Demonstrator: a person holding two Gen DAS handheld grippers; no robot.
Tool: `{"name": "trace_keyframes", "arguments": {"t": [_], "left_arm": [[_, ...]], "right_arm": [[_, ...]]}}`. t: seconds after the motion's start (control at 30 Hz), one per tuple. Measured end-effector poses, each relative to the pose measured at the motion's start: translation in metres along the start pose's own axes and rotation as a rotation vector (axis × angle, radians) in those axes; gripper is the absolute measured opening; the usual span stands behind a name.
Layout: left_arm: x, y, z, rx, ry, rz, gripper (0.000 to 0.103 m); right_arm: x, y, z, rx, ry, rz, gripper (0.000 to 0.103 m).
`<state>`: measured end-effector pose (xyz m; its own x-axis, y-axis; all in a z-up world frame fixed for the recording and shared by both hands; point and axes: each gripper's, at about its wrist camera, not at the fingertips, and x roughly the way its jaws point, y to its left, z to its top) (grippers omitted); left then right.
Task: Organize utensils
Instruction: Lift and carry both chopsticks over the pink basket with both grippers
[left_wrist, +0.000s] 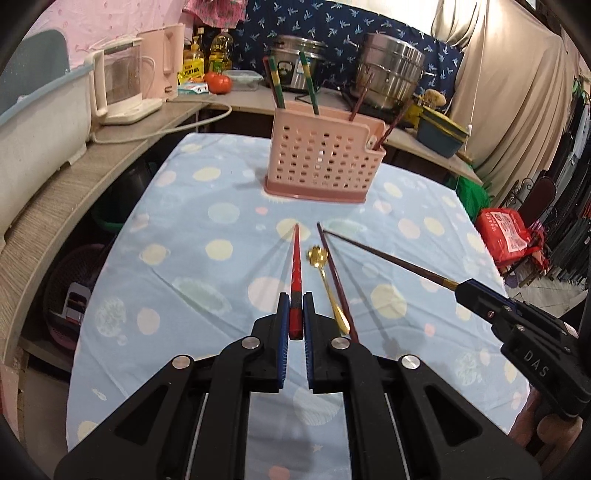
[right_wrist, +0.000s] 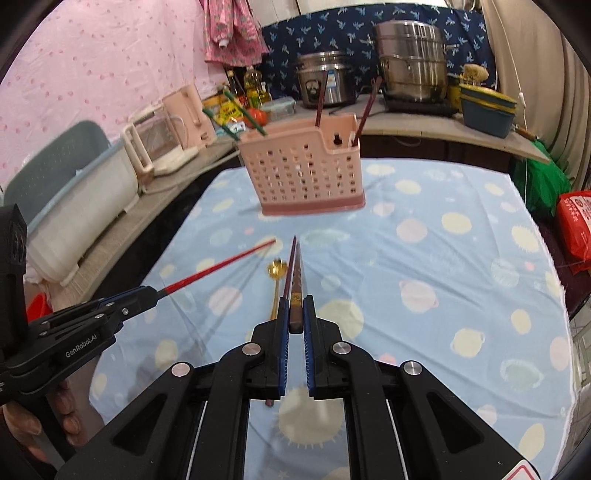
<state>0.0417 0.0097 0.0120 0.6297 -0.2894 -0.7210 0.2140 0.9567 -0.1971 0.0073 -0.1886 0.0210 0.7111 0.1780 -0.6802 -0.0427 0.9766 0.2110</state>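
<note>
Two chopsticks are gripped, one per gripper, above the table.

The left gripper (left_wrist: 295, 314) is closed on the red chopstick (left_wrist: 296, 266); the right gripper (right_wrist: 295, 314) is closed on the brown chopstick (right_wrist: 296, 284). Each stick is clamped near its thick end only, so a tip may swing or slip, and it may catch on the rim of the pink holder (left_wrist: 319, 155) near the table's far edge. A gold spoon (left_wrist: 332, 291) and a dark chopstick (left_wrist: 336, 280) lie on the blue cloth (left_wrist: 184, 258) near its middle. The holder's compartments cannot be seen into. In the right wrist view, the dark chopstick is largely hidden behind the held one.
</note>
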Motion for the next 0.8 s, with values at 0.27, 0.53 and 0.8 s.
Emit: {"name": "trace_keyframes", "arguments": {"t": [0.27, 0.53, 0.8], "left_arm": [[-0.014, -0.001, 0.038, 0.005, -0.082, -0.003, 0.007], [-0.027, -0.004, 0.081, 0.025, -0.165, 0.01, 0.007], [-0.043, -0.014, 0.133, 0.05, -0.264, 0.002, 0.007]], "right_arm": [[-0.017, -0.001, 0.044, 0.001, -0.103, 0.011, 0.007], [-0.022, 0.0, 0.089, -0.006, -0.18, 0.028, 0.007], [-0.025, -0.002, 0.134, -0.007, -0.246, 0.05, 0.007]]}}
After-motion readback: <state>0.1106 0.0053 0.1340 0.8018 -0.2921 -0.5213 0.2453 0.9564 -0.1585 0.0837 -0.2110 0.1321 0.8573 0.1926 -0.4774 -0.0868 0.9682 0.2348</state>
